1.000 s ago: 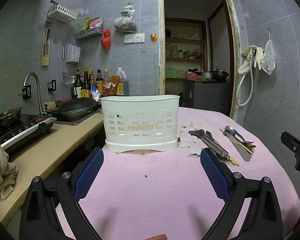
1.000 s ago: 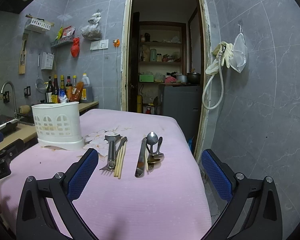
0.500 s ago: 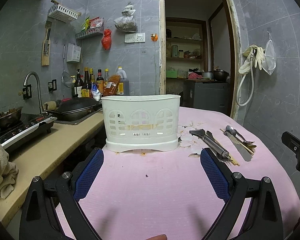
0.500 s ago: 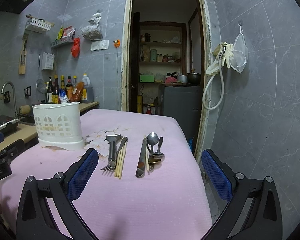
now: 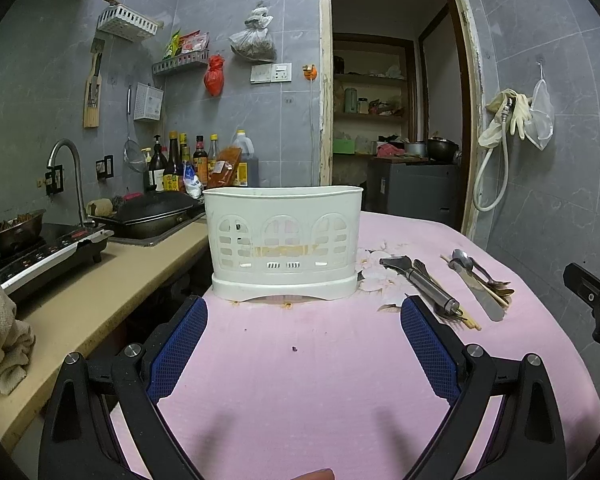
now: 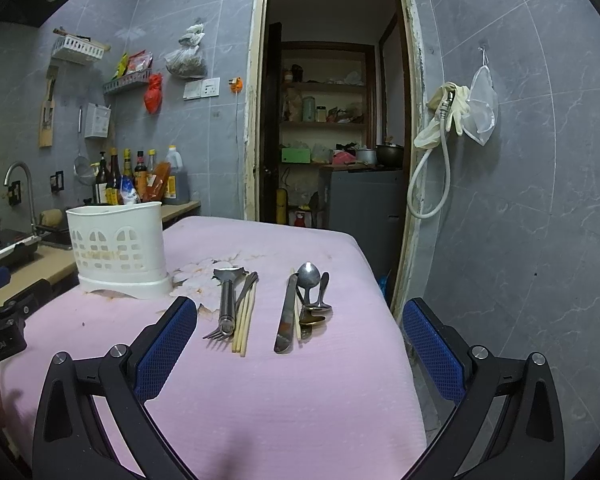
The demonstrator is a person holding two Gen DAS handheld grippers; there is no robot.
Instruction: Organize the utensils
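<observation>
Nothing has shifted to speak of since a moment ago: both grippers hang over the near end of the table as they did, and the utensils lie where they lay. The left gripper [image 5: 302, 332] has its blue-padded fingers spread wide with nothing between them, facing the white utensil caddy [image 5: 283, 242], which stands upright on the pink tablecloth [image 5: 300, 380]. The right gripper [image 6: 300, 344] is likewise spread and empty, aimed at the cutlery.

The utensils lie flat to the right of the caddy in two small groups, all with their long axes running roughly away from the grippers toward the doorway [image 6: 332, 120]. In the nearer group a peeler [image 6: 228, 292] has its blade head at the far end, with a fork [image 6: 224, 330] whose tines point back at the grippers and a pair of chopsticks [image 6: 246, 320] just beside it. Further right, a table knife [image 6: 286, 314] lies with its rounded tip toward the grippers, and spoons [image 6: 310, 280] are heaped against it, one bowl pointing away.

Left of the table runs a beige counter [image 5: 100, 280] with an induction cooker [image 5: 48, 254], a tap [image 5: 66, 172] and sauce bottles [image 5: 180, 164] against grey tiled walls. A hose and gloves [image 6: 444, 120] hang at the right of the doorway.
</observation>
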